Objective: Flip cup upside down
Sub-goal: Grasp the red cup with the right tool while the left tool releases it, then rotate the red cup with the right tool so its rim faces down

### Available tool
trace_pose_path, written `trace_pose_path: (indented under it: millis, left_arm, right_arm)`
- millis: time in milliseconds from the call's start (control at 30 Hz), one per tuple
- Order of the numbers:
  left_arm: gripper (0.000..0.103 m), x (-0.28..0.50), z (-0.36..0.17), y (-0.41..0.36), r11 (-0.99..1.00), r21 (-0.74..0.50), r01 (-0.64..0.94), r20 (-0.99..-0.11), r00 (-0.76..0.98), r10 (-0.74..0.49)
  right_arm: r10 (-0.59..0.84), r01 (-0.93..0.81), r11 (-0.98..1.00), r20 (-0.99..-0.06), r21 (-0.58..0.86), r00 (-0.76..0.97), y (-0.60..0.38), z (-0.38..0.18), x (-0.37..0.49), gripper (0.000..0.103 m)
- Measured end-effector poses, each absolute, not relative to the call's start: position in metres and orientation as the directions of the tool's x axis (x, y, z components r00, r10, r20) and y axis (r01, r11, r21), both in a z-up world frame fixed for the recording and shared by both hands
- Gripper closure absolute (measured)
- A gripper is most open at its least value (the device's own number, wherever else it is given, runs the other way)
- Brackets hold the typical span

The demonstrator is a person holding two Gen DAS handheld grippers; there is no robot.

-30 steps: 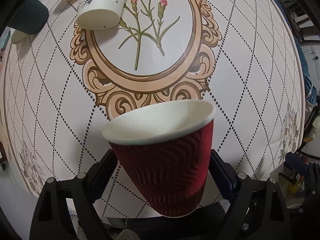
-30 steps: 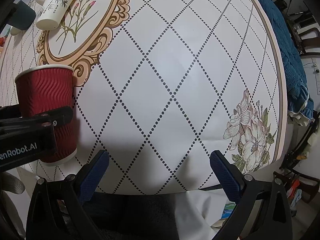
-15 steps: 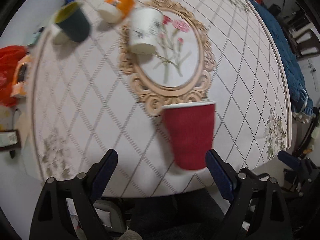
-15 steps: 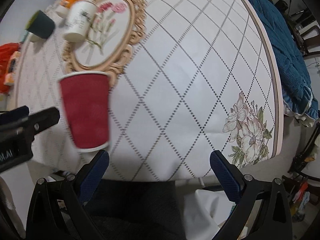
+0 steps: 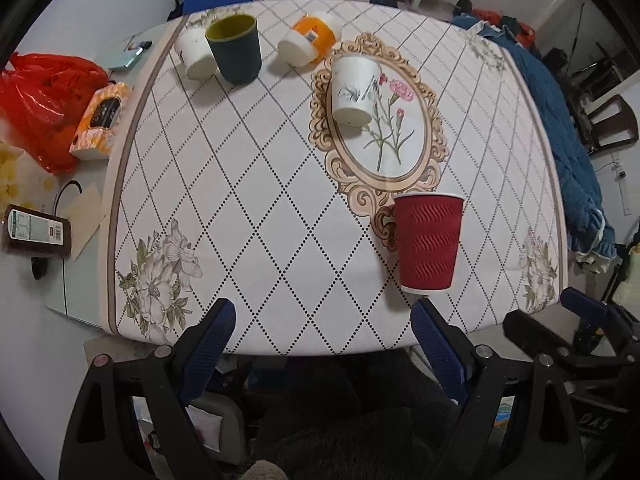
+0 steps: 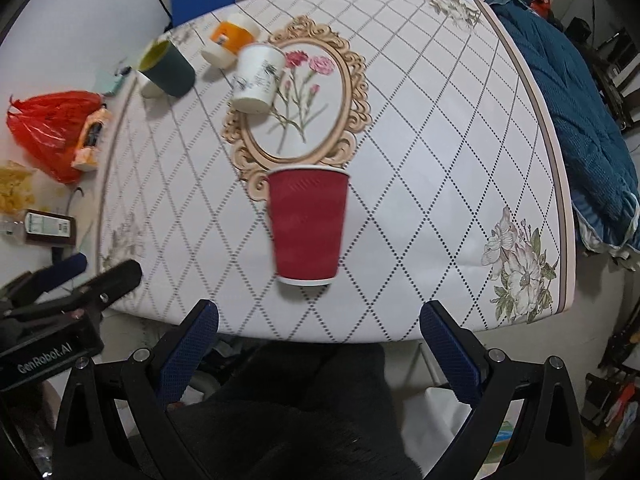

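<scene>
A red ribbed paper cup (image 5: 428,242) stands upright, mouth up, near the front edge of the table; it also shows in the right wrist view (image 6: 307,226). My left gripper (image 5: 322,334) is open and empty, pulled back off the table's front edge, the cup ahead and to its right. My right gripper (image 6: 318,338) is open and empty, also back from the edge, with the cup straight ahead. The left gripper shows at the lower left of the right wrist view (image 6: 76,280).
On the patterned tablecloth (image 5: 248,200) stand a white printed paper cup (image 5: 354,90), a dark green cup (image 5: 234,48), a small white cup (image 5: 194,54) and an orange container (image 5: 308,40). A red bag (image 5: 44,100), a tissue pack (image 5: 100,120) and a blue blanket (image 5: 568,152) lie at the sides.
My left gripper let go of the red cup and drew back and up from the table. My right gripper also drew back. The cup stays upright on the table.
</scene>
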State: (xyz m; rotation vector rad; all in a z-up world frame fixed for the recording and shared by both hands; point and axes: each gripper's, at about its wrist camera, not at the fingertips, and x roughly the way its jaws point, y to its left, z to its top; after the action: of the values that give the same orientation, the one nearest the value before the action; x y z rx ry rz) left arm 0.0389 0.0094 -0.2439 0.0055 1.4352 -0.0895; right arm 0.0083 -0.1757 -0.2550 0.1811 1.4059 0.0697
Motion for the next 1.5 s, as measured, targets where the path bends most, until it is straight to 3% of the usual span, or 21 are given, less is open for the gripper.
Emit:
trace_pose_path:
  millis: [167, 233, 300, 367, 467, 567, 600, 733, 900, 1000, 1133, 1500]
  left_arm:
    - [0.013, 0.028, -0.224, 0.015, 0.996, -0.070, 0.046, -0.985, 0.153, -0.076]
    - [0.012, 0.025, -0.220, 0.017, 0.998, -0.057, 0.024, -0.983, 0.171, -0.060]
    - [0.002, 0.025, -0.224, 0.021, 0.999, -0.045, -0.010, -0.985, 0.170, -0.043]
    - [0.002, 0.026, -0.234, 0.026, 0.998, -0.027, -0.055, -0.986, 0.168, -0.017]
    - [0.002, 0.029, -0.254, 0.034, 0.989, 0.024, -0.147, -0.988, 0.146, 0.046]
    - [0.002, 0.029, -0.272, 0.040, 0.971, 0.047, -0.234, -0.990, 0.115, 0.076]
    - [0.002, 0.029, -0.278, 0.041, 0.963, 0.056, -0.264, -0.990, 0.107, 0.087]
    - [0.002, 0.028, -0.304, 0.043, 0.929, 0.073, -0.363, -0.993, 0.058, 0.100]
    - [0.002, 0.018, -0.328, 0.048, 0.872, 0.070, -0.484, -0.996, 0.022, 0.092]
    - [0.002, 0.008, -0.344, 0.051, 0.839, 0.059, -0.541, -0.998, -0.009, 0.065]
    - [0.002, 0.002, -0.360, 0.051, 0.821, 0.074, -0.566, -0.997, -0.042, 0.060]
    - [0.002, 0.003, -0.375, 0.054, 0.817, 0.091, -0.570, -0.996, -0.064, 0.066]
  right_arm:
    - [0.189, 0.030, 0.980, -0.963, 0.198, 0.190, -0.178, -0.220, -0.002, 0.000]
    - [0.153, -0.046, 0.988, -0.965, 0.146, 0.213, -0.176, -0.203, -0.001, 0.000]
    - [0.094, -0.207, 0.978, -0.960, 0.039, 0.263, -0.167, -0.185, 0.002, 0.000]
    - [0.056, -0.362, 0.930, -0.944, -0.069, 0.325, -0.157, -0.176, 0.007, 0.000]
    - [-0.027, -0.637, 0.707, -0.912, -0.308, 0.410, -0.128, -0.180, 0.010, 0.000]
    - [-0.049, -0.810, 0.291, -0.853, -0.509, 0.519, -0.102, -0.204, -0.003, 0.000]
    - [-0.029, -0.823, 0.068, -0.825, -0.564, 0.564, -0.096, -0.221, -0.014, 0.000]
    - [0.059, -0.680, -0.471, -0.789, -0.562, 0.611, -0.099, -0.275, -0.035, 0.001]
    - [0.183, -0.346, -0.830, -0.799, -0.438, 0.572, -0.122, -0.330, -0.048, 0.003]
    - [0.258, -0.113, -0.920, -0.795, -0.376, 0.549, -0.138, -0.355, -0.050, 0.004]
    - [0.263, 0.058, -0.961, -0.819, -0.272, 0.510, -0.151, -0.379, -0.048, 0.005]
    - [0.254, 0.162, -0.967, -0.834, -0.199, 0.490, -0.140, -0.416, -0.033, 0.009]
